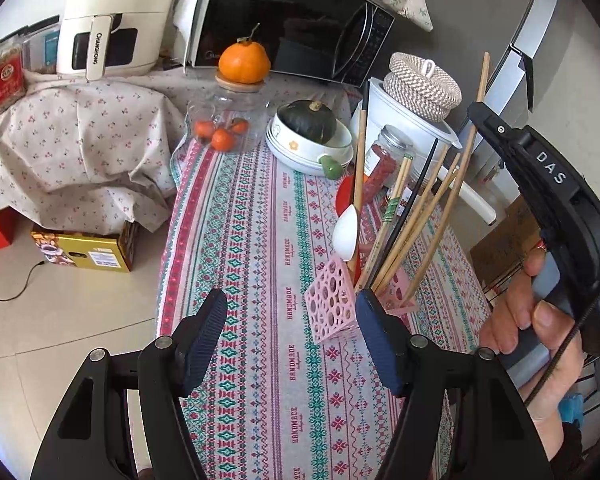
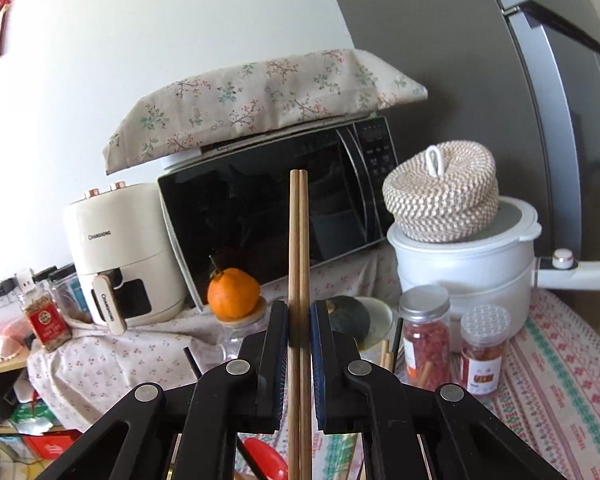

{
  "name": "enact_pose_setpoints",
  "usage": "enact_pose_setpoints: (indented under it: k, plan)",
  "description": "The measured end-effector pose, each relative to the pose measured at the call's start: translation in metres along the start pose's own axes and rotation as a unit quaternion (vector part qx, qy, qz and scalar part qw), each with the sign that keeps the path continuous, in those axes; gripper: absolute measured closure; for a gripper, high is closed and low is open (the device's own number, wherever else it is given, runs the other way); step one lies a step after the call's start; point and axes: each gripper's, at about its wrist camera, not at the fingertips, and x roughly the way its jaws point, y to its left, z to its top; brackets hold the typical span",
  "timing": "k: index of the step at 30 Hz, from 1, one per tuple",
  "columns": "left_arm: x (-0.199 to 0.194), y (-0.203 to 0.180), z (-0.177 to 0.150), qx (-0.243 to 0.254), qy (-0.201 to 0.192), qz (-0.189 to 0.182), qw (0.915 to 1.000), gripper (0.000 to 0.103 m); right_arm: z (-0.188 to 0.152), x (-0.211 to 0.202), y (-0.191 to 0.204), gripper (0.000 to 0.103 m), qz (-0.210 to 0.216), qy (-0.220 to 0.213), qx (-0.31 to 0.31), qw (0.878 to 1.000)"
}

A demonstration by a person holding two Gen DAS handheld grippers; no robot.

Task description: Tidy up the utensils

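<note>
Right gripper [image 2: 299,334] clamps two chopsticks [image 2: 299,240]; left gripper [image 1: 290,340] gapes empty beside pink holder [image 1: 332,304].

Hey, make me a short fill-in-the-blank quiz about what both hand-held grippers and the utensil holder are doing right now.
1. The right hand-held gripper is shut on a pair of wooden ____.
2. The left hand-held gripper is ____ and holds nothing.
3. The utensil holder with round cutouts is ____ in colour.
4. The white spoon stands in the holder with its bowl pointing ____.

Missing words: chopsticks; open; pink; up
</note>
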Motion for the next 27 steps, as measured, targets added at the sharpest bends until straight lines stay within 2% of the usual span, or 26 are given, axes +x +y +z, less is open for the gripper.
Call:
enact_pose_setpoints:
  k: [4, 7, 9, 11, 13, 15, 17, 20, 22, 27]
  plan:
    - [0.001, 0.006, -0.001, -0.001, 0.007, 0.0, 1.0, 0.034, -0.013, 0.007, 0.011, 0.095, -0.017, -0.014, -0.031, 0.999]
    - [0.001, 0.008, -0.002, 0.001, 0.008, 0.005, 1.0, 0.034, -0.02, 0.005, 0.009, 0.093, -0.005, 0.0, -0.019, 1.0]
    - [0.002, 0.008, -0.002, 0.002, 0.009, 0.016, 0.9998, 0.033, -0.02, -0.001, 0.008, 0.084, 0.002, 0.005, -0.016, 1.0]
    - [0.003, 0.007, -0.003, 0.001, 0.01, 0.021, 0.9997, 0.031, -0.015, -0.009, 0.005, 0.064, 0.008, 0.007, -0.016, 1.0]
    - [0.005, 0.004, -0.005, 0.004, 0.013, 0.026, 0.9996, 0.028, -0.007, -0.019, -0.001, 0.052, 0.014, 0.012, -0.013, 1.0]
    - [0.008, -0.003, -0.009, 0.013, 0.021, 0.038, 0.999, 0.023, 0.001, -0.03, -0.009, 0.036, 0.015, 0.02, -0.011, 1.0]
    - [0.01, -0.012, -0.013, 0.025, 0.025, 0.044, 0.9984, 0.016, 0.008, -0.043, -0.019, 0.016, 0.003, 0.03, -0.009, 1.0]
    - [0.012, -0.028, -0.02, 0.043, 0.034, 0.047, 0.9974, 0.007, 0.014, -0.067, -0.033, 0.002, -0.036, 0.039, -0.016, 0.998]
    - [0.013, -0.039, -0.027, 0.06, 0.039, 0.05, 0.9962, 0.001, 0.016, -0.084, -0.043, 0.0, -0.055, 0.046, -0.021, 0.997]
    - [0.002, -0.062, -0.043, 0.086, 0.023, 0.061, 0.9942, 0.0, 0.01, -0.117, -0.066, 0.0, -0.113, 0.096, -0.031, 0.988]
